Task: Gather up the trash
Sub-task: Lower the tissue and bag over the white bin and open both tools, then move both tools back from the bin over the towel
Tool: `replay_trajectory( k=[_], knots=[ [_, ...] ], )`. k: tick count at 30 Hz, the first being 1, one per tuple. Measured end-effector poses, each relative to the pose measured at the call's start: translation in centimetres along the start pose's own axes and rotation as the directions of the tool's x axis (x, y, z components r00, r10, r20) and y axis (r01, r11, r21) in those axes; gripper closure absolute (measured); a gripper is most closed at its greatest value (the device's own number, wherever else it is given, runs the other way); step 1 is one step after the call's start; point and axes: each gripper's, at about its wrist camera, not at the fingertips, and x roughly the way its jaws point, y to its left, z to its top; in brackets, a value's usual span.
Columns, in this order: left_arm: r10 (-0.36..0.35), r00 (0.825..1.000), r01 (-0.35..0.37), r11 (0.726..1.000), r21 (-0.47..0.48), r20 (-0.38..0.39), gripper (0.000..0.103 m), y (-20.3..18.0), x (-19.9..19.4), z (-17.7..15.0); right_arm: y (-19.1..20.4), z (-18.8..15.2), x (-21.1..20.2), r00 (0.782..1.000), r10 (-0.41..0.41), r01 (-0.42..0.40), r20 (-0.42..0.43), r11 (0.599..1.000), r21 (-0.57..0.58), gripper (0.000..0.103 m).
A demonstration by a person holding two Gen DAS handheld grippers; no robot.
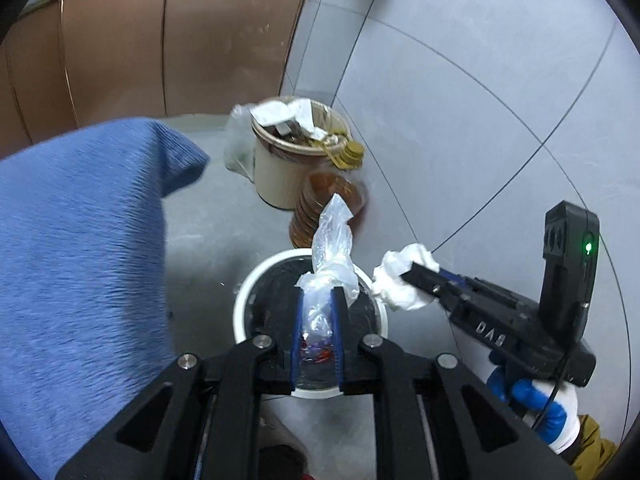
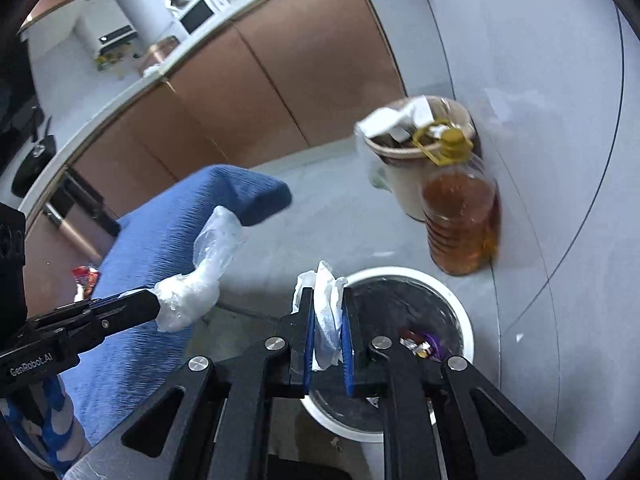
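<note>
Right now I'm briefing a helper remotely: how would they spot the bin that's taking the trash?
Find the blue cloth draped on the left. On the floor to its right stands a white-rimmed bin with a black liner. Unlike the beige bin behind, it is low and nearly empty.

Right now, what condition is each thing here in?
Left gripper: shut on crumpled clear plastic bag.
Right gripper: shut on white paper tissue.
White round bin: open, wrappers inside.
Beige bin: overfull.
Amber oil bottle: upright, capped.
</note>
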Motion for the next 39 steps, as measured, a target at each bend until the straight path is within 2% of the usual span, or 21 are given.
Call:
replay_trajectory(
  k=[1, 3, 6, 9, 11, 14, 20, 27, 32, 39],
  knots=[
    [-0.016, 1.000, 0.016, 1.000, -0.005, -0.014, 0.090, 0.2, 0.6, 0.0, -0.4, -0.1, 0.5, 1.000, -0.010, 0.010, -0.008, 1.000, 0.006, 0.077],
    [-0.027, 0.999, 0.027, 1.000, -0.011, -0.033, 0.089, 0.1, 1.6, 0.1, -0.9, -0.2, 1.1, 0.999, -0.029, 0.029, -0.017, 0.999, 0.017, 0.070],
    [-0.042, 0.998, 0.041, 0.999, -0.026, -0.047, 0.088, 0.2, 2.6, 0.3, -1.9, -0.4, 1.6, 0.999, -0.049, 0.050, -0.022, 0.998, 0.035, 0.066],
    [-0.050, 0.998, 0.048, 0.998, -0.037, -0.044, 0.082, 0.2, 2.8, 0.4, -2.5, -0.3, 1.7, 0.997, -0.074, 0.074, -0.019, 0.996, 0.041, 0.065],
    [-0.051, 0.998, 0.049, 0.998, -0.042, -0.038, 0.071, 0.3, 2.6, 0.5, -2.7, -0.2, 1.7, 0.997, -0.078, 0.079, -0.016, 0.996, 0.048, 0.065],
    [-0.053, 0.998, 0.052, 0.997, -0.051, -0.025, 0.062, 0.3, 2.0, 0.6, -2.5, -0.1, 1.4, 0.996, -0.083, 0.084, -0.010, 0.995, 0.045, 0.065],
    [-0.051, 0.999, 0.052, 0.997, -0.053, 0.013, 0.062, 0.3, 0.0, 0.1, -1.3, 0.0, 0.4, 0.997, -0.081, 0.080, 0.008, 0.997, 0.019, 0.065],
    [-0.007, 0.992, 0.013, 0.999, -0.049, 0.125, 0.062, 0.5, -4.2, -0.4, 1.2, 0.3, -1.8, 0.997, -0.060, 0.062, 0.046, 0.998, -0.030, 0.063],
    [0.043, 0.970, -0.028, 0.998, -0.064, 0.239, 0.062, 1.3, -8.5, -1.5, 3.7, 0.3, -3.8, 0.996, -0.036, 0.042, 0.079, 0.996, -0.073, 0.063],
    [0.131, 0.915, -0.090, 0.988, -0.123, 0.381, 0.062, 2.7, -14.4, -3.9, 7.5, 0.3, -6.6, 0.993, 0.011, 0.006, 0.121, 0.989, -0.146, 0.059]
  ],
)
